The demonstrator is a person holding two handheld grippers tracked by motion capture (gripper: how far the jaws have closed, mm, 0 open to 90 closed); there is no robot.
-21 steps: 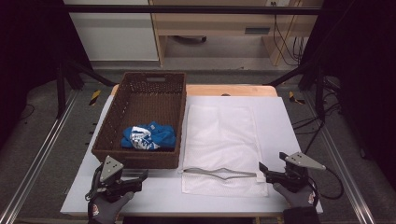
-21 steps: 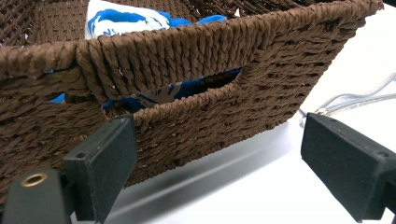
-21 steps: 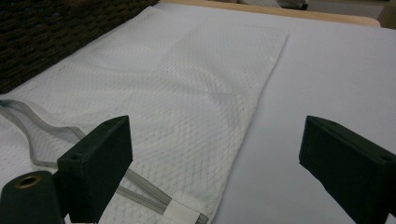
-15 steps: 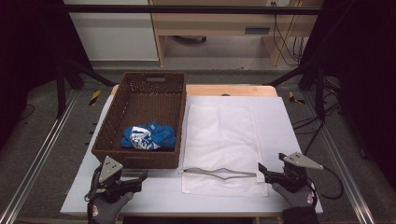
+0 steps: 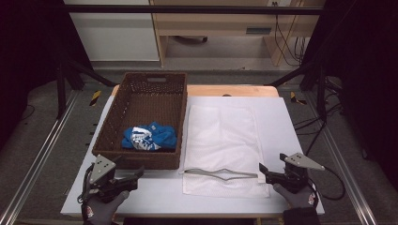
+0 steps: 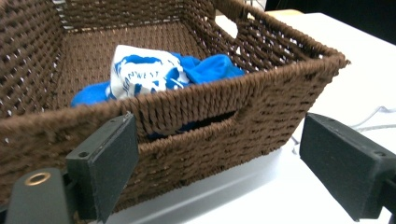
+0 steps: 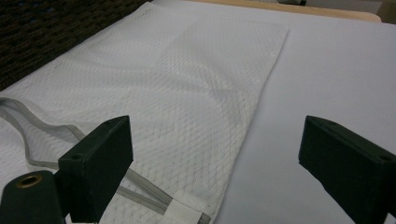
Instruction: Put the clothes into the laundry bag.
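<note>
White mesh laundry bag (image 5: pixel 224 140), flat and rectangular with a grey zipper (image 5: pixel 220 174) gaping along its near edge, lay spread on the white tabletop (image 5: pixel 281 122) just beside the brown woven wicker basket (image 5: pixel 110 126). A crumpled blue-and-white garment (image 5: pixel 149 137) sat inside that basket, toward its near wall. The right tongs (image 5: pixel 264 171) rested on the tabletop at the bag's near right corner, spread wide with nothing between them; in the right gripper view the corner of the bag and the zipper's end sat close ahead of the tongs (image 7: pixel 212 172). The left tongs (image 5: pixel 137 174) were likewise wide open and empty, low in front of the basket's near wall, which the left gripper view showed looming over them (image 6: pixel 219 154).

The likely trouble was with the thin mesh. Lying flat, its two layers could be pinched together at the corner, so the mouth would stay shut instead of opening. A grab on the slick zipper tape might slip, or drag the whole bag across the smooth tabletop. On the other side, the basket's tall wall stood between the left tongs and the garment; a low reach would probably knock or push the basket rather than clear its rim. A loose pinch on the bunched cloth could also let it drop short of the bag.
</note>
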